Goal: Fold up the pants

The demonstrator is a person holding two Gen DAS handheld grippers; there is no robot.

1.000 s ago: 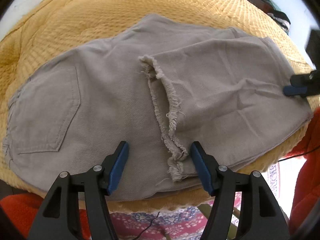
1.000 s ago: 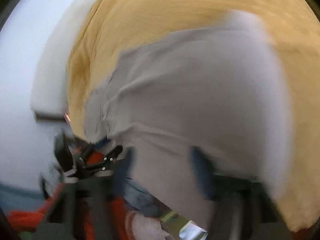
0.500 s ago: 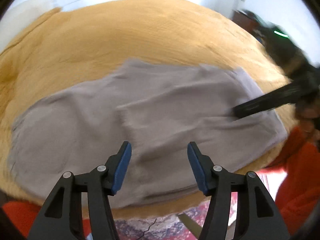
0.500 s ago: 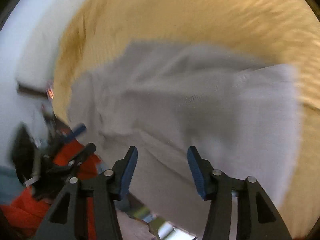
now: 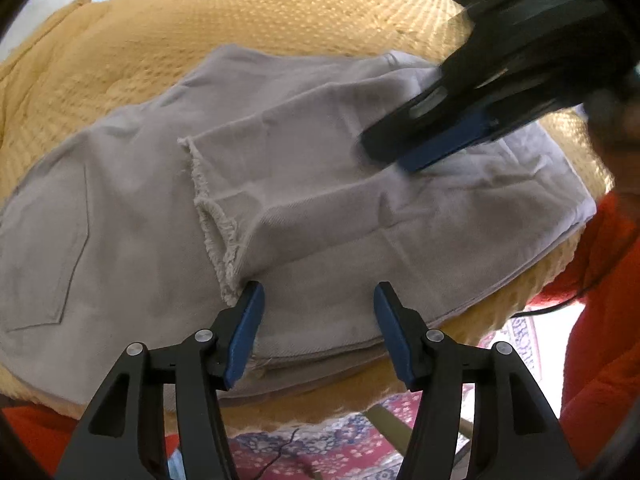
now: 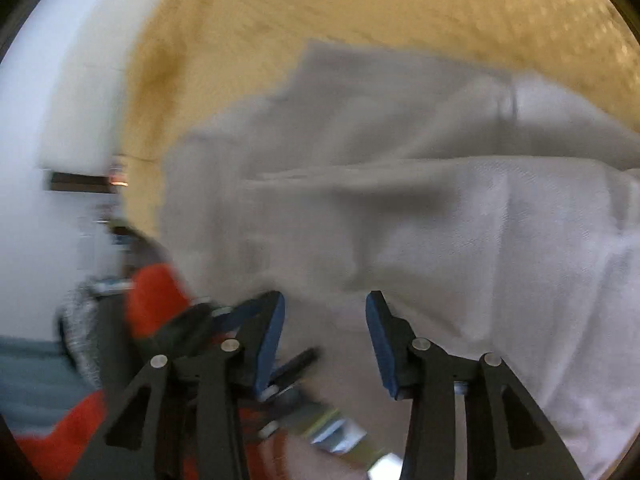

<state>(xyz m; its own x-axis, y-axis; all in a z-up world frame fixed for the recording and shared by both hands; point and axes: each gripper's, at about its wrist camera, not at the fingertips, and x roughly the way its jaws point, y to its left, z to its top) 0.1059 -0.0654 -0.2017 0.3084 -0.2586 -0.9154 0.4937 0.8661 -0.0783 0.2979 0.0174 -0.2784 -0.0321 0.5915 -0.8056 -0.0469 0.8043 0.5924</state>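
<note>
Two claws are open over the gray pants (image 5: 304, 200) on the yellow bed (image 5: 280, 12): the left claw (image 5: 318, 320) waits, the right claw (image 6: 325, 334) is closing on nothing, so pat the fold flat gently.

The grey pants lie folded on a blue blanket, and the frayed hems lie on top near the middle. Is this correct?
Not quite: the blanket is mustard yellow, not blue, as the left wrist view shows. The rest holds: the grey pants lie folded on it, and the frayed hems lie on top near the middle.
</note>
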